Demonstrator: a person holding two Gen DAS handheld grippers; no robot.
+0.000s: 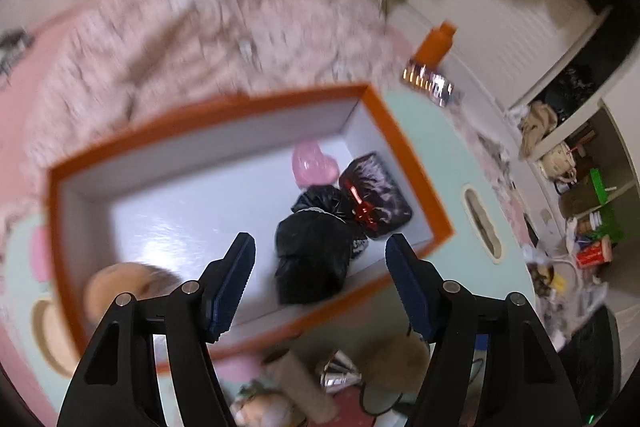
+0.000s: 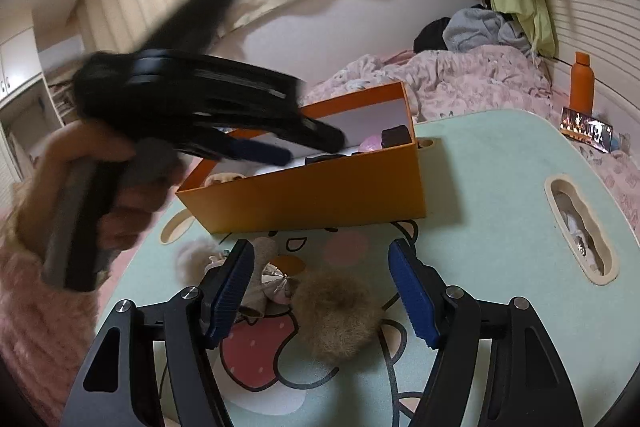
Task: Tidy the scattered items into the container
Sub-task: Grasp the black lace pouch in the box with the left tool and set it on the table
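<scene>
left gripper point(image 1: 320, 267) is over the orange box point(image 1: 412, 163), pointing down into it, jaws apart with nothing between the pads. already in the box: a black bag point(image 1: 312, 259), a dark pouch with a red clip point(image 1: 380, 199), a pink heart point(image 1: 310, 165) and a tan plush point(image 1: 120, 287) at the near-left corner.

right gripper point(image 2: 320, 291) sits low over the mint table point(image 2: 500, 187), jaws apart, pads not pressing on anything. the brown fluffy pompom point(image 2: 338, 319) lies between the two fingers, a bit toward the camera from the tips, so we judge it the next pick. it's roundish, no real long axis, so wrist roll barely matters; it only has to go forward and down.

left of it, near the left finger: a silver foil piece point(image 2: 276, 277), a beige tube point(image 2: 262, 275) and a second paler pompom point(image 2: 196, 259). risk: the left pad catches the foil piece on closing.

the box stands just beyond the pompom. right hand is clearly nearer the loose stuff.
</scene>
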